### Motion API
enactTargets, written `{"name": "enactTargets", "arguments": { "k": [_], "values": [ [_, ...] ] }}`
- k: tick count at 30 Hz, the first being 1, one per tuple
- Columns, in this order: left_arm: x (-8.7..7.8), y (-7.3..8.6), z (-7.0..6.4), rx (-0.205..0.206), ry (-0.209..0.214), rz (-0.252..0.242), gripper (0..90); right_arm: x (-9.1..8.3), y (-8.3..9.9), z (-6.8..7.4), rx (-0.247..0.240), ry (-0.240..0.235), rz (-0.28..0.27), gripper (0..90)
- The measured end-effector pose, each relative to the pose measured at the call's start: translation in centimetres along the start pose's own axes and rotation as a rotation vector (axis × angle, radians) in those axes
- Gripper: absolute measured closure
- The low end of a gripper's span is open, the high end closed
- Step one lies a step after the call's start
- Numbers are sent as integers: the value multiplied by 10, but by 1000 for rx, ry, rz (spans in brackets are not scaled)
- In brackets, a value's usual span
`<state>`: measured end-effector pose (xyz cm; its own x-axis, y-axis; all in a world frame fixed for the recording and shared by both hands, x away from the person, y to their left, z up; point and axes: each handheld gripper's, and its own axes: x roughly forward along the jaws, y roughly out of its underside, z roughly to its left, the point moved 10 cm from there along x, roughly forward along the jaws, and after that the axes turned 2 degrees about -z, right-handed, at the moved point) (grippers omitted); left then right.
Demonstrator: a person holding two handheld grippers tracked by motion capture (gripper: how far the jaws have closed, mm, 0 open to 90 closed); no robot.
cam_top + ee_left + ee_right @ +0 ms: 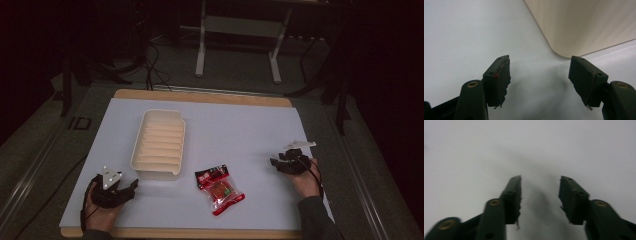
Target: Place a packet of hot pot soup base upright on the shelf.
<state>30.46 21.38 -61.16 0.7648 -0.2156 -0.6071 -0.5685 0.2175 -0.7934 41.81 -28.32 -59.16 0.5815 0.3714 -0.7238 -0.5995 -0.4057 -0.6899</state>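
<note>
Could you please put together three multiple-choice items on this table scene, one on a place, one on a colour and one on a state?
1. Where does the snack packet lie?
A. Inside the tray
B. On the table, right of the tray's near end
C. Between the jaws of the right tool

2. What colour is the ribbed tray?
A. Cream white
B. Blue
C. Black

3. How do the jaws of the left tool stand?
A. Shut on the packet
C. Shut on the tray's rim
B. Apart, with nothing between them

Answers: 1 B, since the high view shows the packet flat on the white table beside the tray. 2 A, since the tray is pale cream in the high view. 3 B, since the left gripper view shows bare table between the jaws.
</note>
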Motion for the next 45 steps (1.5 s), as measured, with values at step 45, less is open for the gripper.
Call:
{"name": "enactTargets", "arguments": {
  "k": [45],
  "values": [
    [-1, -1, 0, 3, 1, -7, 344, 5, -23, 70, -130, -175, 53, 512]
  ]
}}
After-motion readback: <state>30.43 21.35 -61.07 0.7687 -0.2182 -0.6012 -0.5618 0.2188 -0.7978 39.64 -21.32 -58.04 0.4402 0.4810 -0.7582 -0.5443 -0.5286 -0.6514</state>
